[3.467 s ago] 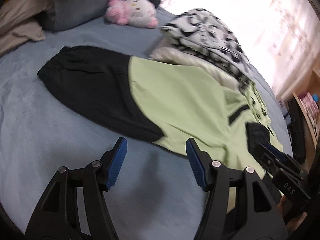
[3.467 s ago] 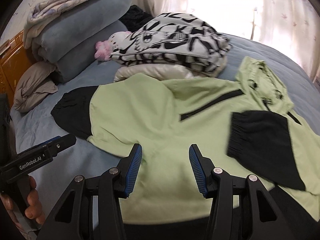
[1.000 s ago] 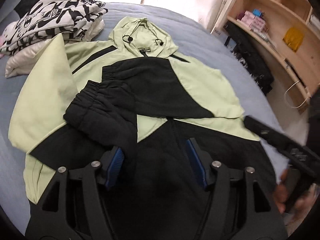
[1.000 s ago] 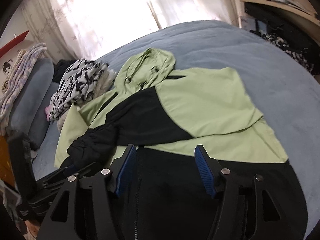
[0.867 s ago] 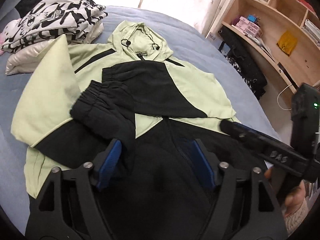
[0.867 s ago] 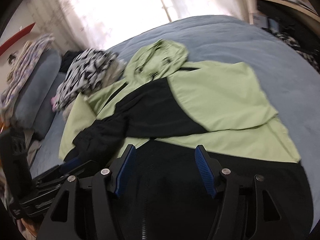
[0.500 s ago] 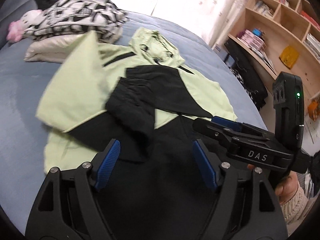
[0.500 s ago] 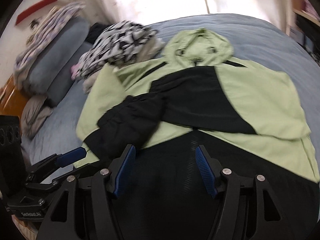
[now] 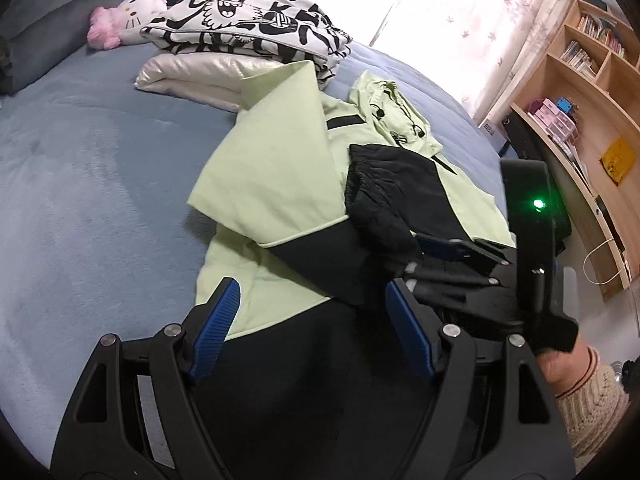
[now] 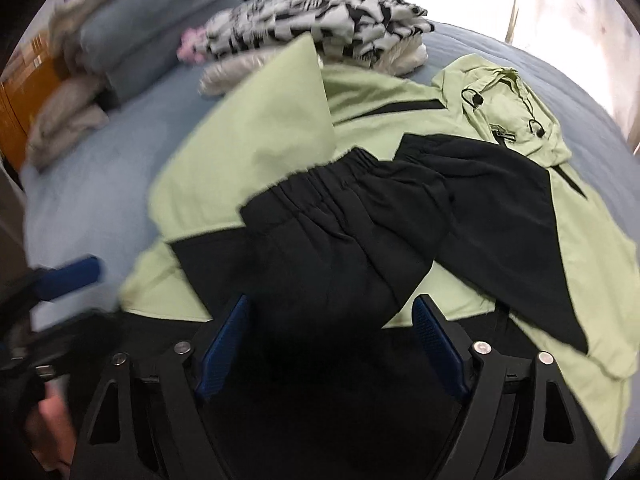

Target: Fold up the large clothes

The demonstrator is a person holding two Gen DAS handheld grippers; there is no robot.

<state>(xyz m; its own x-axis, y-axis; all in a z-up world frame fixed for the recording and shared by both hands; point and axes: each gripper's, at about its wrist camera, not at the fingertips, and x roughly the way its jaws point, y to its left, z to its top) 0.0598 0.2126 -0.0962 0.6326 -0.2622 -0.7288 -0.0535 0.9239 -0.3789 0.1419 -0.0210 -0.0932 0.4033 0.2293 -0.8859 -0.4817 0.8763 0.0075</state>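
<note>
Green-and-black hooded jacket (image 9: 280,184) spread across a blue bed (image 9: 88,184), both black-cuffed sleeves (image 10: 344,216) folded in over the chest, black hem nearest the cameras. Left hand-held gripper (image 9: 312,332) spread above the hem with nothing pinched; right hand-held gripper (image 10: 332,348) just narrowing, blue pads still apart over dark cloth with no grip visible. Risk of a hem lift dragging the loose sleeves out of their fold or catching one layer only; open bedding to the left, folded patterned clothes (image 9: 248,20) crowding the jacket's far shoulder, bed edge and shelves (image 9: 592,92) close on the right.
</note>
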